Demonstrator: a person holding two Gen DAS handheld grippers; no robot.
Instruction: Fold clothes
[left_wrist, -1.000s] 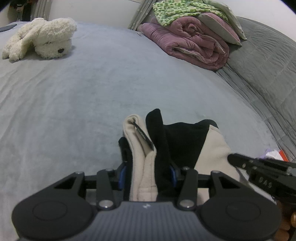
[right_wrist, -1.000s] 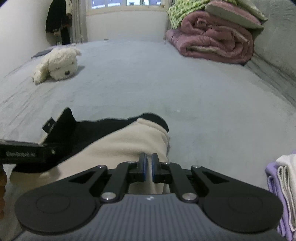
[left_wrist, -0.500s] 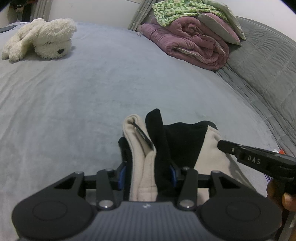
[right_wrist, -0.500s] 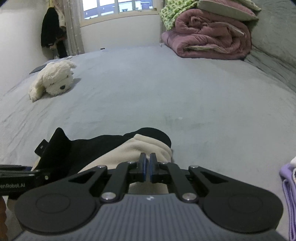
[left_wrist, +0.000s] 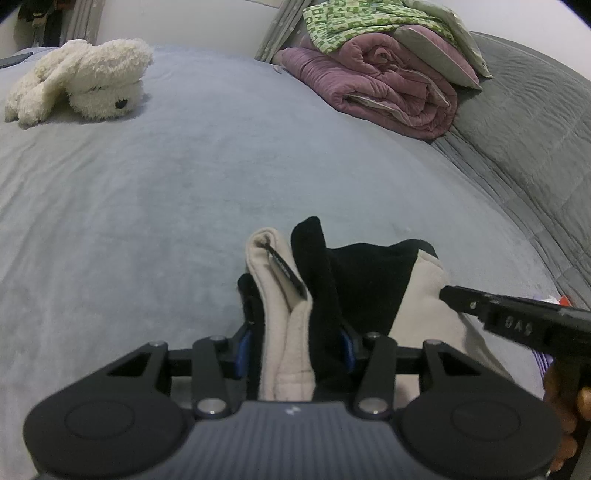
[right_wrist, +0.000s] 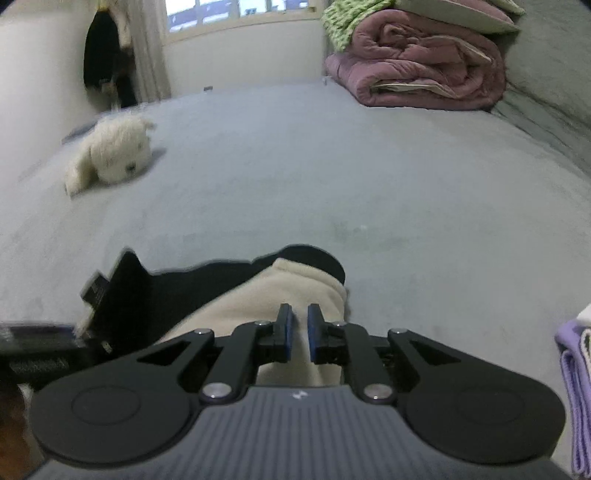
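Observation:
A black and cream fleece garment (left_wrist: 369, 280) lies bunched on the grey bed (left_wrist: 147, 221). My left gripper (left_wrist: 295, 347) is shut on a thick upright fold of it, cream on the left and black on the right, with a label showing. In the right wrist view the cream part (right_wrist: 295, 284) lies just beyond my right gripper (right_wrist: 300, 332), whose blue pads stand a narrow gap apart with nothing clearly pinched. One right finger (left_wrist: 480, 306) reaches over the garment's right side, held by a hand (left_wrist: 565, 398).
A white plush toy (left_wrist: 85, 77) lies far left on the bed. Rolled pink quilts under a green blanket (left_wrist: 380, 85) are stacked at the far right. Folded purple and white clothes (right_wrist: 576, 387) sit at the near right. A grey quilted cover (left_wrist: 535, 129) borders the right side.
The right gripper's pads have parted slightly and its view has tilted up and drawn back. The left gripper keeps the same hold and has not moved.

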